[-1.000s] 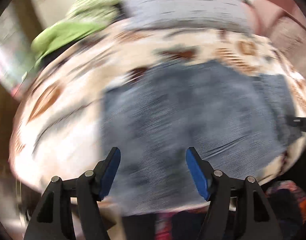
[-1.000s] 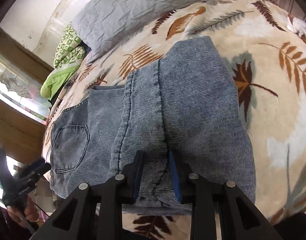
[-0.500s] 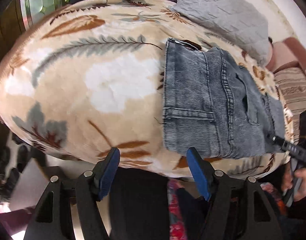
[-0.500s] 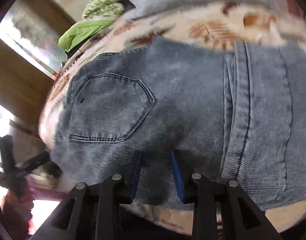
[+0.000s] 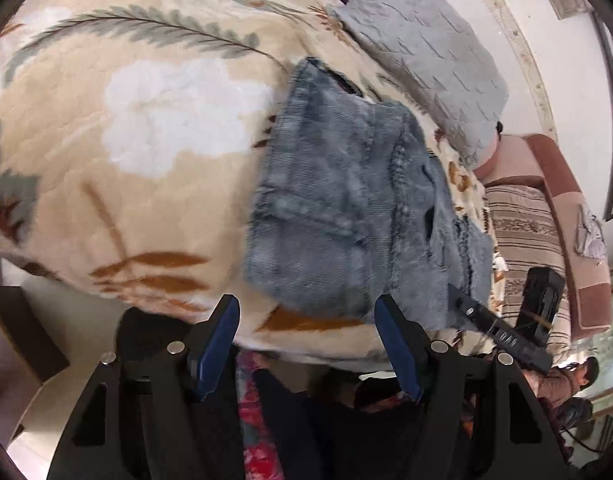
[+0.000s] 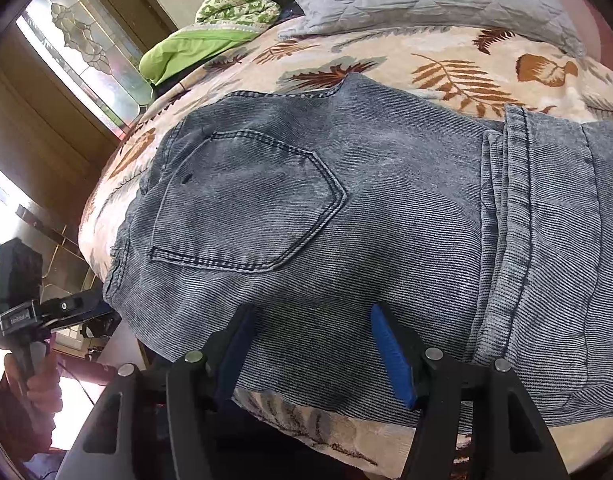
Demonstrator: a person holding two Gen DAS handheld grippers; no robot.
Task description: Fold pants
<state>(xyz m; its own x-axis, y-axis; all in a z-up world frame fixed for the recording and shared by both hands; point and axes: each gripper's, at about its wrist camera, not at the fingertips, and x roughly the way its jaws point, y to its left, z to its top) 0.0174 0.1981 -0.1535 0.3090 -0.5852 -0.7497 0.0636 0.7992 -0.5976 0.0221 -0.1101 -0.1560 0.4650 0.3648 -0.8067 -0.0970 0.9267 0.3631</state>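
Folded jeans (image 6: pixel 386 216) lie on the leaf-print blanket (image 6: pixel 446 60), back pocket up. The right gripper (image 6: pixel 312 354) has just been opening, jaws spread over the denim, nothing pinched. The left gripper (image 5: pixel 308 344) hovers unclenched at the bed's edge.

The print on the tongs (image 5: pixel 502 336) seems too blurred to read.
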